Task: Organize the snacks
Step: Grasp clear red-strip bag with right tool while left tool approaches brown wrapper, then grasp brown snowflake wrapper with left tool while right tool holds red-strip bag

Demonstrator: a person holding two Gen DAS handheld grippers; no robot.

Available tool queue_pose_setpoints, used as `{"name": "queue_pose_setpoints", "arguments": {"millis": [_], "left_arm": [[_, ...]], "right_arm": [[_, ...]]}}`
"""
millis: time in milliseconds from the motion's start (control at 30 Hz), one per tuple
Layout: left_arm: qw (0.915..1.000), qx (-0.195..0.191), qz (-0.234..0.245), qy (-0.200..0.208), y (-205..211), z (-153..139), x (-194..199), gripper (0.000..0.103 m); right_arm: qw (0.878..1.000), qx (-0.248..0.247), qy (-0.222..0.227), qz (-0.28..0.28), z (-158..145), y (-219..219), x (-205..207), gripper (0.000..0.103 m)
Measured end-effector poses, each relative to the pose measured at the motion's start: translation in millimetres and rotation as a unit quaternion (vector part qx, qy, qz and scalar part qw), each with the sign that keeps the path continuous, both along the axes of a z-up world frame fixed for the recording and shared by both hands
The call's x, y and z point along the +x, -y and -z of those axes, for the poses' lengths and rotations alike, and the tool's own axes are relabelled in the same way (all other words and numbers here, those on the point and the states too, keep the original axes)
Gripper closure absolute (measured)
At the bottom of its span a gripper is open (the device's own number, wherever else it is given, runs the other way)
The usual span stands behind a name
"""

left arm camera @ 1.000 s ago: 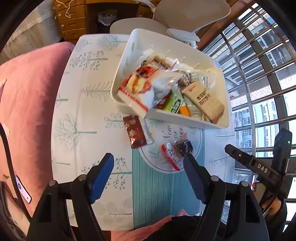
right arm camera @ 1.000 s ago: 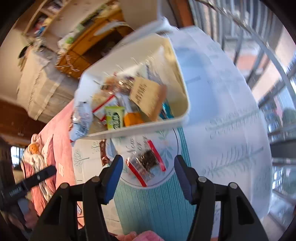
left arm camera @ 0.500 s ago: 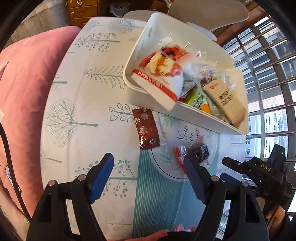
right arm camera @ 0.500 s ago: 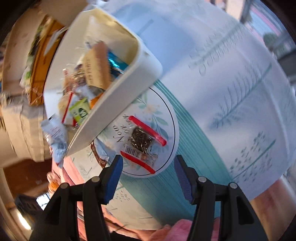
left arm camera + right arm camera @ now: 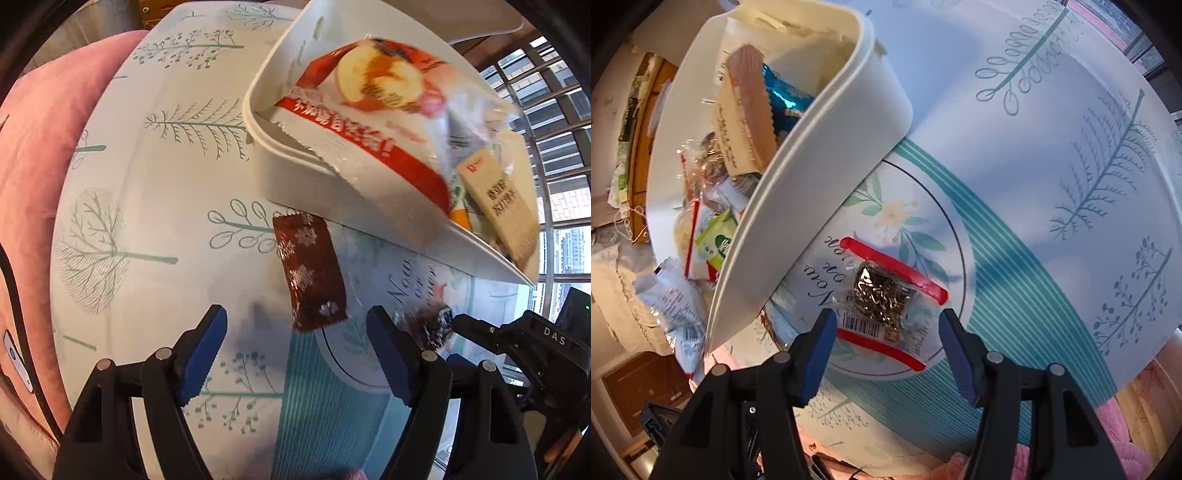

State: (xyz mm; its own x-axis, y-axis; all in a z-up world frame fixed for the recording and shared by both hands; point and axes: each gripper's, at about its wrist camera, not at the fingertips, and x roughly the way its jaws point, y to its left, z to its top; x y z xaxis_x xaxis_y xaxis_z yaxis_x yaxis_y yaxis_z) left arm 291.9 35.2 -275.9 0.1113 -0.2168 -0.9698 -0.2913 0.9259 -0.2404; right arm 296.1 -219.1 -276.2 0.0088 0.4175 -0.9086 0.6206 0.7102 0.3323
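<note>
A brown snack packet with silver snowflakes (image 5: pixel 309 271) lies on the patterned tablecloth, just ahead of my open left gripper (image 5: pixel 297 338); its near end reaches between the blue pads. A clear packet with red edges and a dark snack inside (image 5: pixel 886 301) lies on the cloth's round motif, and my open right gripper (image 5: pixel 886 332) hangs low over it, its near edge between the pads. The same packet (image 5: pixel 428 325) shows behind the left gripper's right finger. A white bin (image 5: pixel 295 188) (image 5: pixel 798 206) full of snack packs stands just beyond both packets.
A large red-and-white bread pack (image 5: pixel 373 110) hangs over the bin's near rim. A pink cushion (image 5: pixel 33 177) borders the table on the left. Window bars (image 5: pixel 554 122) stand at the right. The right gripper's body (image 5: pixel 532 343) is close beside the left gripper.
Both grippers have dropped closer to the table. The brown packet now sits near the left pads, the red-edged packet reaches between the right pads. The right view has rolled.
</note>
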Motion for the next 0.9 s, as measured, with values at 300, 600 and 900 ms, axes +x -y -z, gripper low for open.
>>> {"name": "queue_pose_setpoints", "arguments": {"millis": [300,600,900], "left_arm": [[0.9999,0.001,0.009,-0.013,4.3,24.3,17.9,0.027],[0.9997,-0.001,0.022,-0.008,10.6,34.0,30.8,0.027],[0.999,0.021,0.039,0.007,29.2,33.5,40.2,0.054]], "right_arm": [[1.0,-0.014,-0.023,0.008,18.1,-18.5,9.4,0.045],[0.998,-0.044,-0.039,-0.002,33.1,-31.8,27.1,0.045],[0.994,-0.087,-0.058,-0.041,36.2,-64.5,39.9,0.054]]}}
